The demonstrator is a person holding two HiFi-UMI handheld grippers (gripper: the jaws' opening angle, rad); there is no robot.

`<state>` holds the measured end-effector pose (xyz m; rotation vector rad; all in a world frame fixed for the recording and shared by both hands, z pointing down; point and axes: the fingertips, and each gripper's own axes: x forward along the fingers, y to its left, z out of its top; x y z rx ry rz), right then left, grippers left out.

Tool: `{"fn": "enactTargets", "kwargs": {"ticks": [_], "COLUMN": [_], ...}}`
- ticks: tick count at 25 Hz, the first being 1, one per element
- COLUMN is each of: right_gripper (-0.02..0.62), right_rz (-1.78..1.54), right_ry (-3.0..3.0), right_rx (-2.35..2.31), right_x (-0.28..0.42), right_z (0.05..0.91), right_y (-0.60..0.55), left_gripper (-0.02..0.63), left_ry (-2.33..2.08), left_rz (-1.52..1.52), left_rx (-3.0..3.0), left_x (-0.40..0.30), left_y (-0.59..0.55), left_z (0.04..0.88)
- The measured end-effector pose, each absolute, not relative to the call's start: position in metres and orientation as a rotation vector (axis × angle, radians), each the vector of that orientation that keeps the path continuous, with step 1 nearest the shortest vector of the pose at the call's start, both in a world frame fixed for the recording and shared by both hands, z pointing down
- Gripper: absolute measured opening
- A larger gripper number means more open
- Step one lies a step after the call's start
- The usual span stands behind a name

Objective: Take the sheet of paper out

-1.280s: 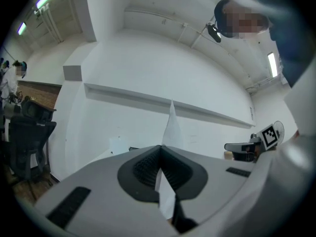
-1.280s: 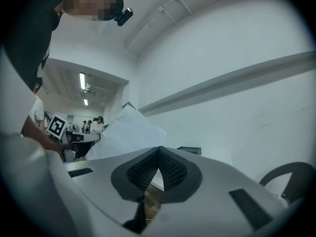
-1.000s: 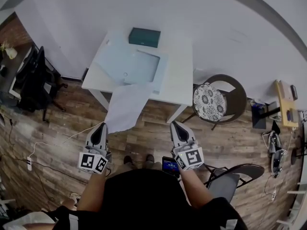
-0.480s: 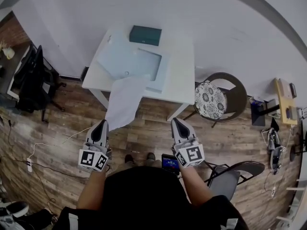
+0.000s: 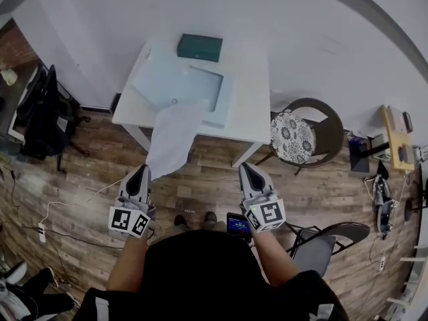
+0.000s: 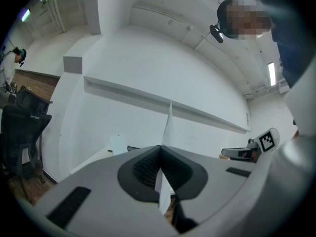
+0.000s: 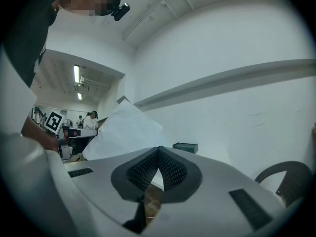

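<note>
Since the earlier frames the hanging stretch of the sheet of paper [image 5: 170,136] has been drawn narrower and more edge-on, while both grippers have been kept almost in place. Its lower end is pinched in the clenched left gripper [image 5: 141,171], held level, apparently so that it can be pulled out of the pale blue folder [image 5: 167,79] on the white table [image 5: 251,105], where its upper end lies; the right gripper [image 5: 246,168] is closed on nothing and kept aside. The sheet is seen white, limp and sagging off the table's front edge.
</note>
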<state>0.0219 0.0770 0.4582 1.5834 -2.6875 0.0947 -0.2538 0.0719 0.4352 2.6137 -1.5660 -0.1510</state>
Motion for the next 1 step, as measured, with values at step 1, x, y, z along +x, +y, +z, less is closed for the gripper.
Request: {"fn": "enactTargets", "kwargs": {"ticks": [1], "right_gripper": [0.009], "right_rz": [0.098], "right_ry": [-2.685], "right_rx": [1.582], "right_x": [0.0222], "right_z": [0.4597], "right_y": [0.0771], "left_gripper": [0.0], "left_ry": [-1.563], "left_rz": [-0.147], "left_rx": [2.619], "left_x": [-0.2538], "left_y": [0.0719], "left_z": [0.4369]}}
